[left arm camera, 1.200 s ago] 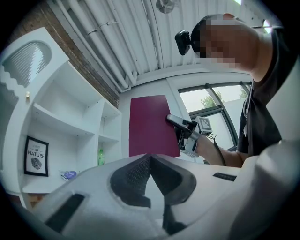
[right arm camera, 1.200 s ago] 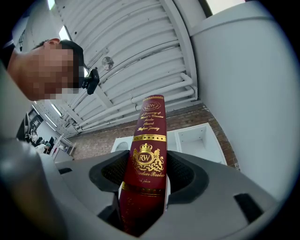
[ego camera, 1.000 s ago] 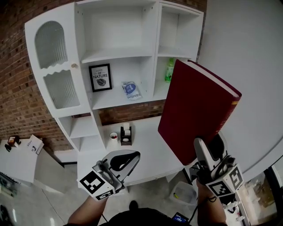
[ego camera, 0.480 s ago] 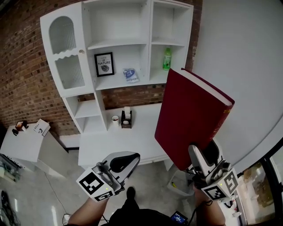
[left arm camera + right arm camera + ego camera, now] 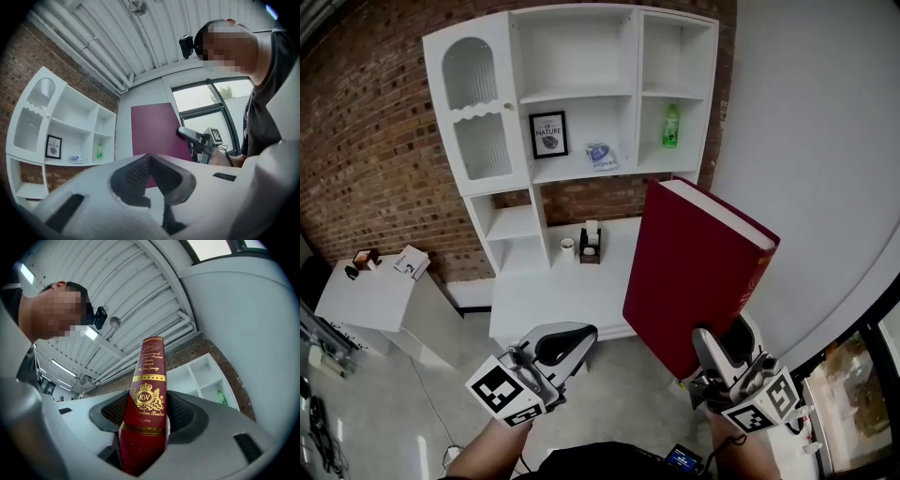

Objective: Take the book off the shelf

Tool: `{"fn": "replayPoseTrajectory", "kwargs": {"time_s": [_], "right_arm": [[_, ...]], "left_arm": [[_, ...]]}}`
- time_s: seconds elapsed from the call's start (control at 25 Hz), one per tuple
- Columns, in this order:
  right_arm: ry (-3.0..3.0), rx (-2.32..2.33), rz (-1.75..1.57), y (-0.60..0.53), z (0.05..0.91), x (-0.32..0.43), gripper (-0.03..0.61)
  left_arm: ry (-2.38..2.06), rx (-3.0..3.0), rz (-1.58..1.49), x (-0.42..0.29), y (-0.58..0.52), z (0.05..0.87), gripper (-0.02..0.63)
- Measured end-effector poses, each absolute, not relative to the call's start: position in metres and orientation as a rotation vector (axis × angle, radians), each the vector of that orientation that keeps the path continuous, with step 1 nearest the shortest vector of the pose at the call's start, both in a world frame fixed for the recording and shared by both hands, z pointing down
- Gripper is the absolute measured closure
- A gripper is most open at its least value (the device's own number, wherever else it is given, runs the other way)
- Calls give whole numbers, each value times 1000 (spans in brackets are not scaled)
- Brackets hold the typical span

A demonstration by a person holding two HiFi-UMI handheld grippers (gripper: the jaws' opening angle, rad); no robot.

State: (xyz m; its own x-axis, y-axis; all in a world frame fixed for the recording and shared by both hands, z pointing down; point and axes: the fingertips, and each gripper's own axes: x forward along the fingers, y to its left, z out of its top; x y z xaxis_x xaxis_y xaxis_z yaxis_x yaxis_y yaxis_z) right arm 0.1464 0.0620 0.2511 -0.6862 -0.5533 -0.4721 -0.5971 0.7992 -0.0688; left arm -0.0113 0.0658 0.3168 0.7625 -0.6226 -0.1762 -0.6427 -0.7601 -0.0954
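A large dark red book (image 5: 694, 272) stands upright, off the shelf, with its lower end between the jaws of my right gripper (image 5: 719, 339). In the right gripper view both pads press on the gold-lettered spine of the book (image 5: 146, 380), and the right gripper (image 5: 146, 405) is shut on it. My left gripper (image 5: 573, 336) hangs at the lower left, shut, with nothing between its pads; in the left gripper view the left gripper (image 5: 149, 157) shows its tips meeting. Beyond them appears the book's cover (image 5: 153, 129). The white shelf unit (image 5: 581, 94) stands well ahead of both grippers.
On the shelf are a framed picture (image 5: 548, 134), a blue packet (image 5: 600, 155) and a green bottle (image 5: 671, 125). A white desk (image 5: 544, 300) below carries a cup (image 5: 568, 247) and a small holder (image 5: 590, 246). A low white table (image 5: 366, 300) stands left; a grey wall (image 5: 806, 141) right.
Both grippers and the book have drawn back from the shelf unit, which now looks smaller and farther off. The book stays in the right gripper and has sunk a little.
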Motion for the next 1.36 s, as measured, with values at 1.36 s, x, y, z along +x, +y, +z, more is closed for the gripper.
{"fn": "replayPoseTrajectory", "kwargs": {"time_s": [1.36], "right_arm": [[2420, -941, 70, 188, 249, 0, 333]], "left_arm": [[1007, -2869, 189, -191, 192, 333, 609]]}}
